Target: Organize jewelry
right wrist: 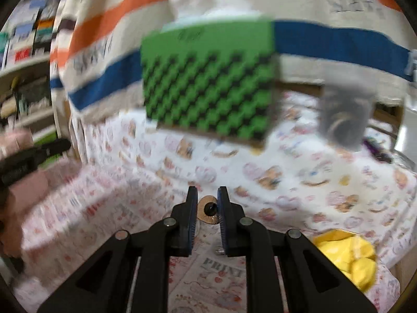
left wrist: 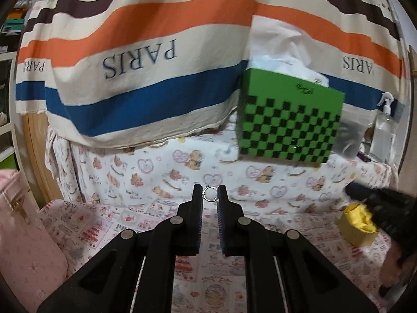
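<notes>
My left gripper [left wrist: 210, 194] is shut on a small silver ring [left wrist: 210, 193], pinched between its fingertips above the patterned cloth. My right gripper [right wrist: 206, 200] holds a small brown disc-shaped piece with a dark centre [right wrist: 208, 210] between its fingers; the view is blurred by motion. A small box lined with yellow fabric [left wrist: 358, 225] sits at the right on the table, and shows in the right wrist view [right wrist: 346, 257] just right of my right gripper. A pink case [left wrist: 26, 234] stands at the left.
A green-and-black checkered tissue box [left wrist: 289, 125] stands at the back, also in the right wrist view [right wrist: 208, 83]. A clear cup [right wrist: 344, 114] and a spray bottle [left wrist: 383, 130] stand right of it. A striped PARIS cloth [left wrist: 140, 60] hangs behind.
</notes>
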The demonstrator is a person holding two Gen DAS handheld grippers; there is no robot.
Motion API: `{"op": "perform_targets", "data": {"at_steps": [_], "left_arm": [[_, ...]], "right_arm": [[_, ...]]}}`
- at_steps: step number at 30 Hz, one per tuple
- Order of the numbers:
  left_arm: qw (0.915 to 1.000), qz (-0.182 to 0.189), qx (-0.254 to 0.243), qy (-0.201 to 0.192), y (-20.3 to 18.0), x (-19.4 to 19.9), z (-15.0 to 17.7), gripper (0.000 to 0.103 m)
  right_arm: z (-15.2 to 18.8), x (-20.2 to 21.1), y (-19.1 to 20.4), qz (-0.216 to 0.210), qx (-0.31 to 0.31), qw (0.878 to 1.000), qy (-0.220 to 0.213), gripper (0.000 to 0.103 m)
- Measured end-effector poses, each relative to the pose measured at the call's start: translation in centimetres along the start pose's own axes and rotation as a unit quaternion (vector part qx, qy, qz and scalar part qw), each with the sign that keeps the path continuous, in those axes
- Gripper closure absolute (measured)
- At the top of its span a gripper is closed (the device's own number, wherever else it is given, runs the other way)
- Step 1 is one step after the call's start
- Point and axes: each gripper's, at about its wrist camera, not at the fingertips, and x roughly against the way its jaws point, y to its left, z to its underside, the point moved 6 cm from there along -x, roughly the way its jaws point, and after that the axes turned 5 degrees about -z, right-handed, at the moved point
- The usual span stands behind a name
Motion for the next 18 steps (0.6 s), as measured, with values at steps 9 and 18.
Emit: {"op": "perform_targets", "data": {"at_steps": [9, 18], "left_arm": [[0.9970, 0.075, -0.016, 0.004, -6.1, 3.7, -4.8, 0.094], [0.9865, 0.144, -0.011, 0.077, -11.0, 1.5, -5.3, 0.094]], "right_arm": [[-0.8, 8.8, -6.4, 0.107, -0.040, 0.992, -0.058, 0.089], [0.6, 10.3, -12.7, 0.131, -0.115, 0.982, -0.069, 0.089]]}}
